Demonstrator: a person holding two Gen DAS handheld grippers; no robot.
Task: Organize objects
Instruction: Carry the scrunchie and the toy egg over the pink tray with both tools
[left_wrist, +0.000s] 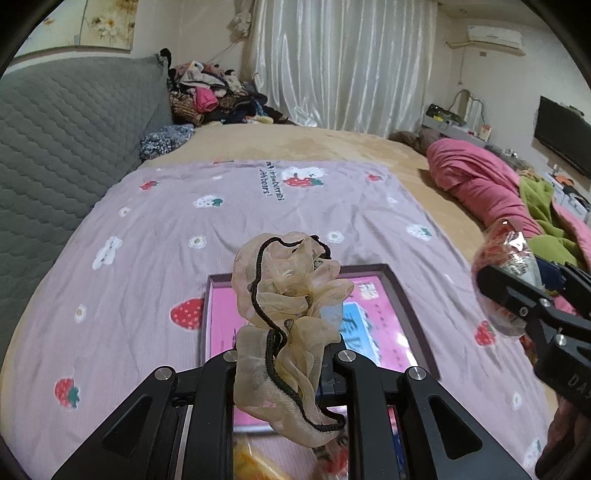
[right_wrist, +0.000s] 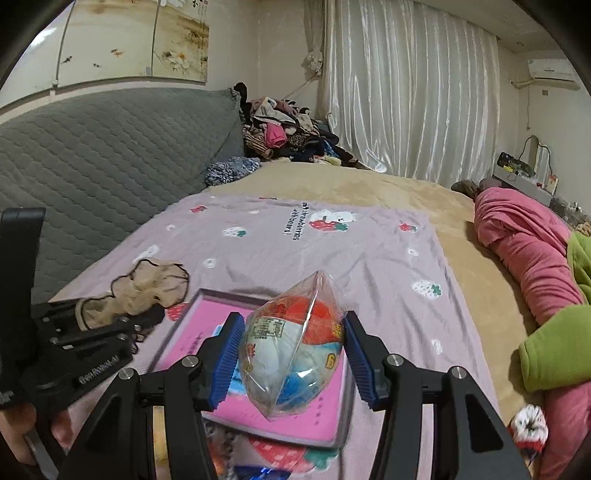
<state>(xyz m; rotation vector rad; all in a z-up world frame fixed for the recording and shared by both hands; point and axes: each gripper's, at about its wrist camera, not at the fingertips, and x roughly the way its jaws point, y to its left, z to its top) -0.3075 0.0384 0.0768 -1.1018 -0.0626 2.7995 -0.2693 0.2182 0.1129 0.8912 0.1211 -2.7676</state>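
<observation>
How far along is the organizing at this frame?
Nothing looks placed yet: the pink tray shows no items inside. In hand: left gripper shut on the beige scrunchie, right gripper clamping the bagged ball. Left: both need setting down.

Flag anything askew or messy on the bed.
Heap of clothes piled at the head of the bed, and a pink quilt bunched along one edge. The pink tray lies flat on the strawberry sheet.
</observation>
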